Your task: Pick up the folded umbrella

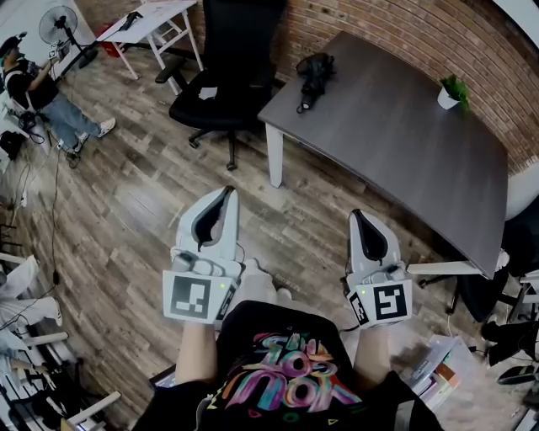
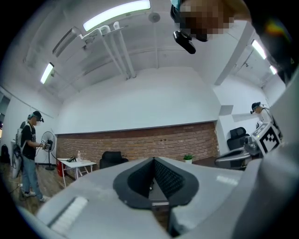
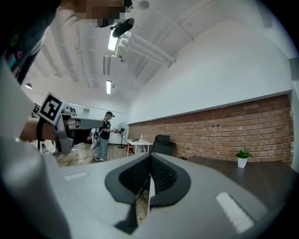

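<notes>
The folded black umbrella [image 1: 313, 77] lies on the far left corner of the dark table [image 1: 404, 151]. Both grippers hang level over the wooden floor, well short of the table. My left gripper [image 1: 228, 193] is shut, its tips meeting with nothing between them [image 2: 153, 161]. To its right, my right gripper [image 1: 356, 215] is shut and empty as well [image 3: 150, 156]. I cannot make out the umbrella in either gripper view.
A small potted plant [image 1: 450, 91] stands at the table's far side by the brick wall. A black office chair [image 1: 226, 80] sits left of the table, a white side table [image 1: 160, 21] beyond it. A person [image 1: 34, 84] stands far left near a fan [image 1: 57, 21].
</notes>
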